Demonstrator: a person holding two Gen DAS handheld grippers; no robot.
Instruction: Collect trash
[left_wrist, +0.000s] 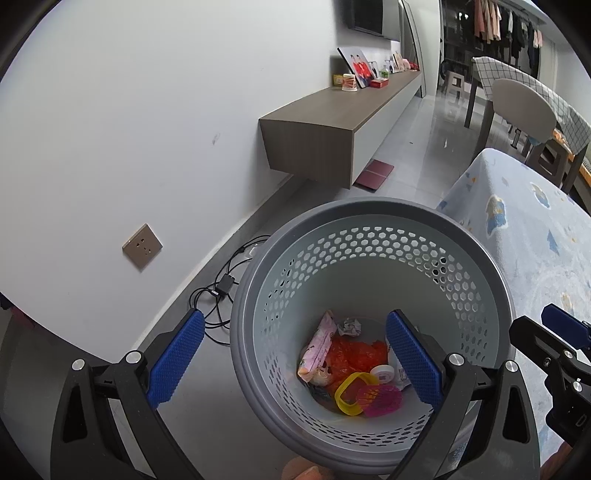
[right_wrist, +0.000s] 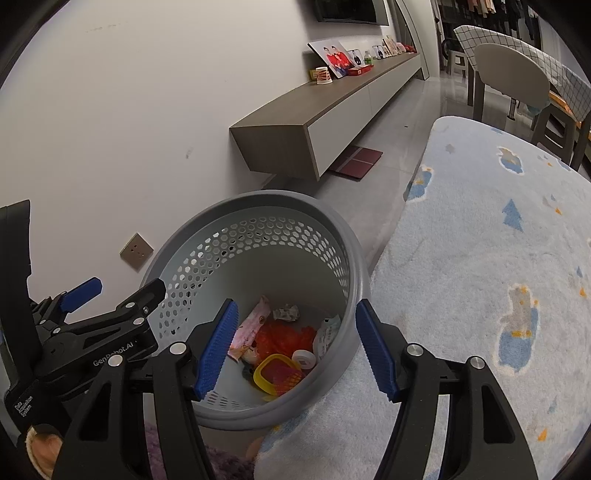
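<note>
Grey floor along white wall, blue rug (right_wrist: 480, 258) at right. Grey perforated bin (left_wrist: 373, 210) at rug edge — I see orange bag (left_wrist: 354, 354), yellow ring (left_wrist: 349, 395), crumpled paper (left_wrist: 349, 326) inside. Left gripper (left_wrist: 295, 363) and right gripper (right_wrist: 295, 350) over bin — both jaws wide apart, holding nothing.

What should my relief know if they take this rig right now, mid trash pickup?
Left gripper: open, empty, above the bin.
Right gripper: open, empty, also over the bin.
Grey perforated bin: on the floor beside the blue rug, near the wall.
Done: in the bin lie a pink wrapper, orange bag, crumpled paper, yellow ring, pink mesh piece and white cap.
Left: no loose trash in view on rug or floor; look around before stopping.
</note>
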